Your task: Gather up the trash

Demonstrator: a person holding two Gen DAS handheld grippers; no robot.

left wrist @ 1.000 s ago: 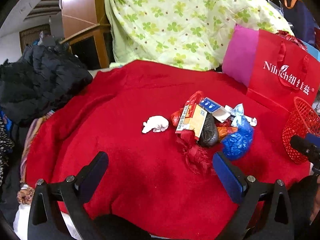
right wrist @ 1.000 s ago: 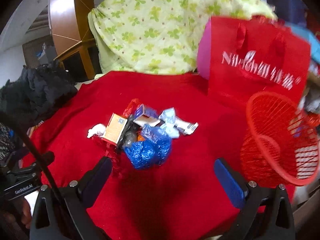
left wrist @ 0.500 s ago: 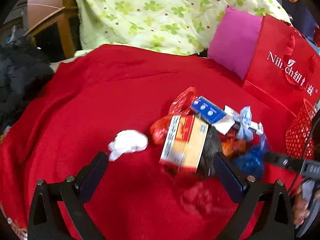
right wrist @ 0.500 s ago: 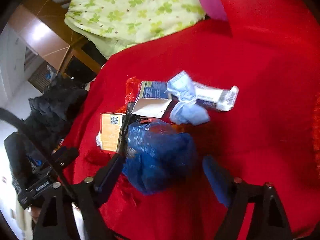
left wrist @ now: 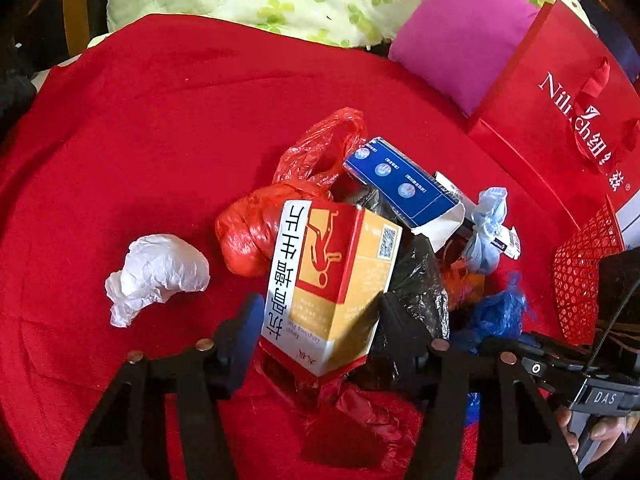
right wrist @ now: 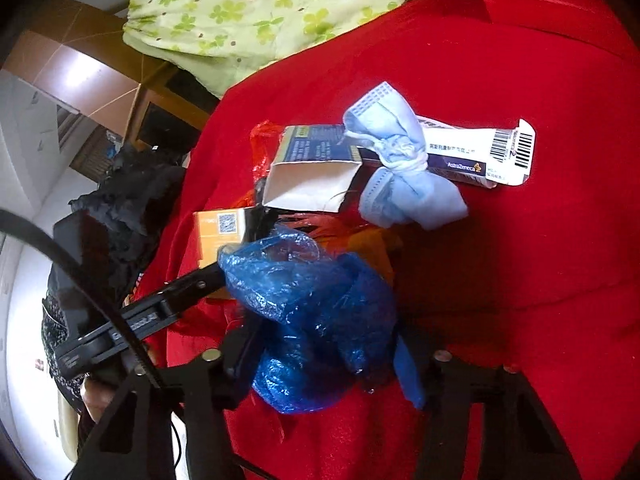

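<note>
Your left gripper is closing with the orange-and-white carton between its jaws; both pads look to be against the carton's sides, so you're clamped on it. The carton sits tilted at the near edge of the trash pile on the red blanket, leaning on a black plastic bag

Your right gripper is closing too, with the crumpled blue plastic bag between the jaws and both pads pressed into it

Rest of the pile: red plastic bag behind the carton, open blue box to its right, knotted light-blue mask lying over a white barcode box. A white crumpled tissue lies apart, left of the pile

The red mesh basket is at the right edge of the left view, near the red shopping bag
</note>
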